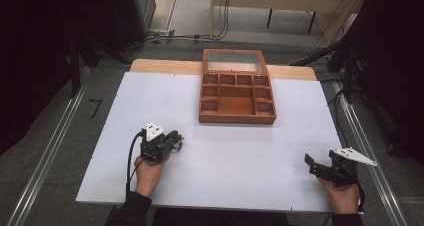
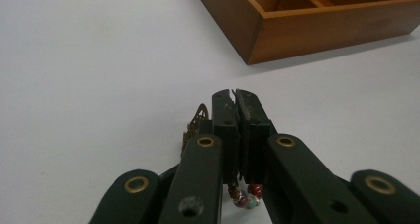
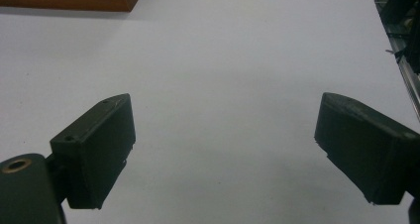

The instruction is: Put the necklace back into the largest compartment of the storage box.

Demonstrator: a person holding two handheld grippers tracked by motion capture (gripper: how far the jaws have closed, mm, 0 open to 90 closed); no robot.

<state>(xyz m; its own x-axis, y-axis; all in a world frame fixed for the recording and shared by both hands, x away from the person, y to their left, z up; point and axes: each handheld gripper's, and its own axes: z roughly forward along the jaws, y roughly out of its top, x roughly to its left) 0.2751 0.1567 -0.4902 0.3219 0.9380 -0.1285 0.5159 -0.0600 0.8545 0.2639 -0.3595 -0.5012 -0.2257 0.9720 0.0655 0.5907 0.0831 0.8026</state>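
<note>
Near the front left part of the white table [image 1: 125, 111], left gripper [image 2: 235, 97] pinching with jaws closed a small beaded jewellery piece [image 2: 245, 198]: probably light, limp, dangling, easily slipping, so gripping on the chain close to the beads. Toward the back edge, open wooden box [image 1: 237, 97] showing all compartments empty. Near the front right corner, right gripper [image 3: 225, 149] hovering wide open, holding nothing.
</note>
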